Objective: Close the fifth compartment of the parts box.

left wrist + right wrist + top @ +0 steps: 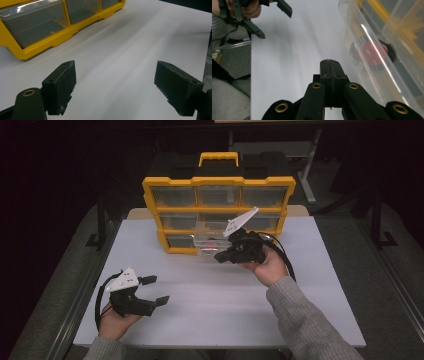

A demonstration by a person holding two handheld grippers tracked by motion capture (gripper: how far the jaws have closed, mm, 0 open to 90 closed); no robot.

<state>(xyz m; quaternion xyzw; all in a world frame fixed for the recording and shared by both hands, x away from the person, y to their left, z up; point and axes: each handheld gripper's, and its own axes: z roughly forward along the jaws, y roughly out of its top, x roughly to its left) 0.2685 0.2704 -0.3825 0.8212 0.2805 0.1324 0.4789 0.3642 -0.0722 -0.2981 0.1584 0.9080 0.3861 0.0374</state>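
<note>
The clear plastic drawer just beside the closed right gripper looks light, stiff, slippery: grip its front lip. Left gripper gapes.

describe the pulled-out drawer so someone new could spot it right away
Find the yellow organizer standing at the back of the white table. In its bottom row, the clear drawer juts toward the right gripper; unlike its neighbours, it sticks out and holds something red.
</note>
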